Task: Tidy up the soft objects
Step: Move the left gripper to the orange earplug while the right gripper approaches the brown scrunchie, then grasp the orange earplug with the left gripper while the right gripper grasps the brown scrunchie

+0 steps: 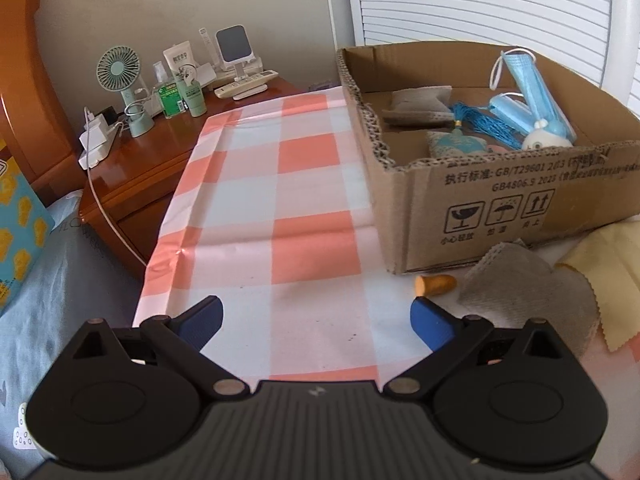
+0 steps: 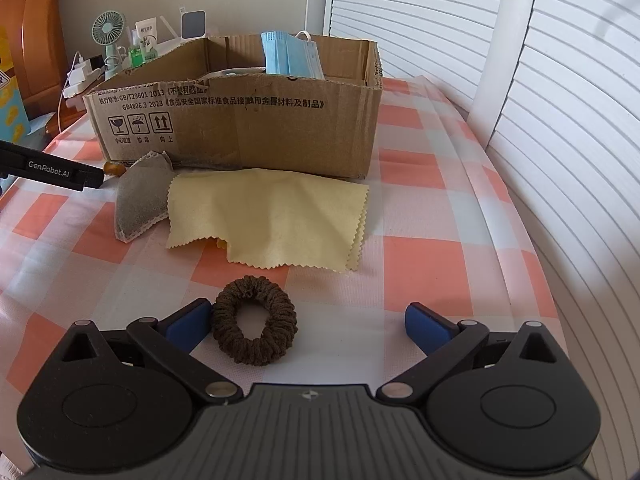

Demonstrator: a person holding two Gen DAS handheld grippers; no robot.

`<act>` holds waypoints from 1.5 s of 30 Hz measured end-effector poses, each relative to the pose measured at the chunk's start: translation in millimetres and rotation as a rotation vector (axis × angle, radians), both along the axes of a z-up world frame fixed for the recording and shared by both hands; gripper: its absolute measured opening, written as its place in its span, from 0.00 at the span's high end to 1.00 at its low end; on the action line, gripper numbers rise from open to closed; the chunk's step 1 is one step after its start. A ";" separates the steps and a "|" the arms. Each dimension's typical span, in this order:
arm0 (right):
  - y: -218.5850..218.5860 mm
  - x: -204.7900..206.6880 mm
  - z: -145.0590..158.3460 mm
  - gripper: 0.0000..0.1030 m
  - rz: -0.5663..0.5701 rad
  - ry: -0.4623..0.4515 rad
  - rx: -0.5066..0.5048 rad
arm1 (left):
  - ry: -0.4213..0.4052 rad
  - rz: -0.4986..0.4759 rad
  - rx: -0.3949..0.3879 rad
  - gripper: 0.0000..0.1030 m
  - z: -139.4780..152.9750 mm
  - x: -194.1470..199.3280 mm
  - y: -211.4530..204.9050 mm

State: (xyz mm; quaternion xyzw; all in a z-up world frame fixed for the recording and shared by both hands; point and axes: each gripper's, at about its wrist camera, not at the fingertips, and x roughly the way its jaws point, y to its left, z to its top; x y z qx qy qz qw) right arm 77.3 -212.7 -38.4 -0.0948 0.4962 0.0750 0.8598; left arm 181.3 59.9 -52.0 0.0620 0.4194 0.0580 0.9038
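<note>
A cardboard box [image 1: 500, 200] [image 2: 240, 128] stands on the checked cloth and holds blue face masks [image 1: 532, 84] [image 2: 290, 54], a blue tassel [image 1: 480, 120], a grey pouch [image 1: 416, 106] and a small white-and-blue toy [image 1: 544, 140]. In front of it lie a grey pouch [image 1: 524, 292] [image 2: 140, 204], a yellow cloth [image 2: 272, 216] [image 1: 600, 264] and an orange earplug [image 1: 436, 284] [image 2: 114, 168]. A brown scrunchie [image 2: 255, 326] rests between the fingers of my open right gripper [image 2: 308, 326], close to the left pad. My left gripper [image 1: 316, 324] [image 2: 52, 172] is open and empty, left of the grey pouch.
A wooden nightstand [image 1: 160, 152] at the back left carries a small fan [image 1: 120, 72], bottles, a charger with a white cable and a phone stand. White louvred doors [image 2: 560, 140] run along the right side. Blue bedding [image 1: 60, 300] lies left of the checked cloth [image 1: 280, 200].
</note>
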 end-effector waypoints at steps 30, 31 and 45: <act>-0.6 -2.6 0.4 0.00 0.002 -0.016 0.006 | -0.050 -0.009 -0.029 0.03 -2.8 -10.4 -11.6; -0.6 -2.6 0.3 0.00 0.002 -0.017 0.006 | -0.049 -0.007 -0.036 0.03 -2.7 -12.1 -13.4; -0.7 -4.0 0.2 0.00 0.004 -0.027 0.008 | -0.062 0.007 -0.040 0.10 -1.5 -29.7 -1.3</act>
